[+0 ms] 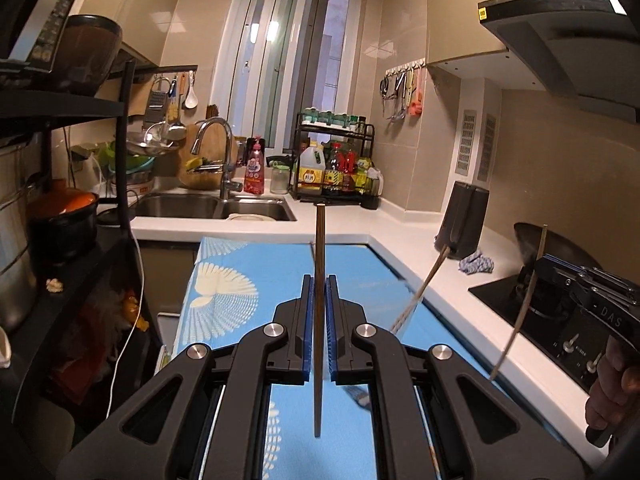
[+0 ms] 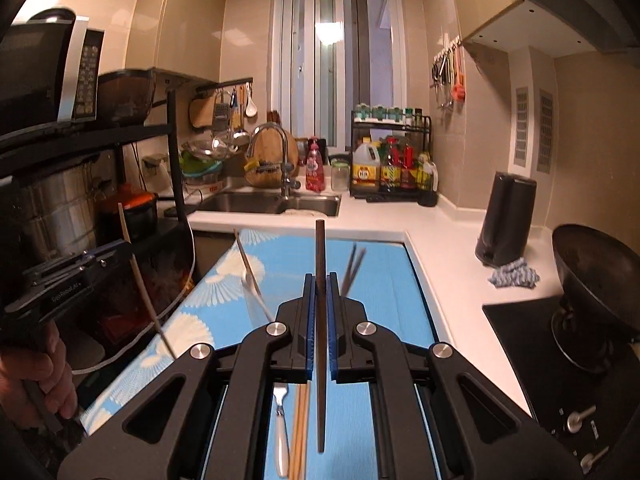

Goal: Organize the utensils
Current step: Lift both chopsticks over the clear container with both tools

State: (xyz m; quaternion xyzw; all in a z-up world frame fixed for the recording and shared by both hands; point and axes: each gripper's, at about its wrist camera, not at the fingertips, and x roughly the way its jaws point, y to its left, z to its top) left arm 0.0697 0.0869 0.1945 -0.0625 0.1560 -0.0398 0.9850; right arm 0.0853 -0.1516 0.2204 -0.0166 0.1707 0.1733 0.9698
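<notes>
A dark chopstick [image 1: 319, 320] stands nearly upright between the blue pads of the left gripper [image 1: 319, 292], the jaws closed narrowly on it, its top end rising above the fingertips and its lower end hanging below them over the blue patterned mat [image 1: 240, 272]. The right gripper [image 2: 320, 292] clamps a second dark chopstick [image 2: 320, 320] in the same way, upright between its pads. Seen from the right wrist, a fork [image 2: 281, 420] with a white handle and a pair of pale wooden chopsticks [image 2: 300, 428] lie on the mat just beneath that gripper, side by side. Ahead of it and slightly to the right, a few dark sticks [image 2: 352, 268] lean upward, blurred; ahead and to the left a pale stick [image 2: 250, 268] stands tilted in what looks like a clear glass, though its outline is hard to make out. Beyond both grippers, the white counter [image 1: 340, 226] carries a steel sink [image 1: 208, 206] with a faucet [image 1: 218, 148]. To the right of the grippers sit a black container [image 2: 506, 220], a crumpled blue cloth [image 2: 514, 274] and a black wok [image 2: 592, 276] on the stove.
</notes>
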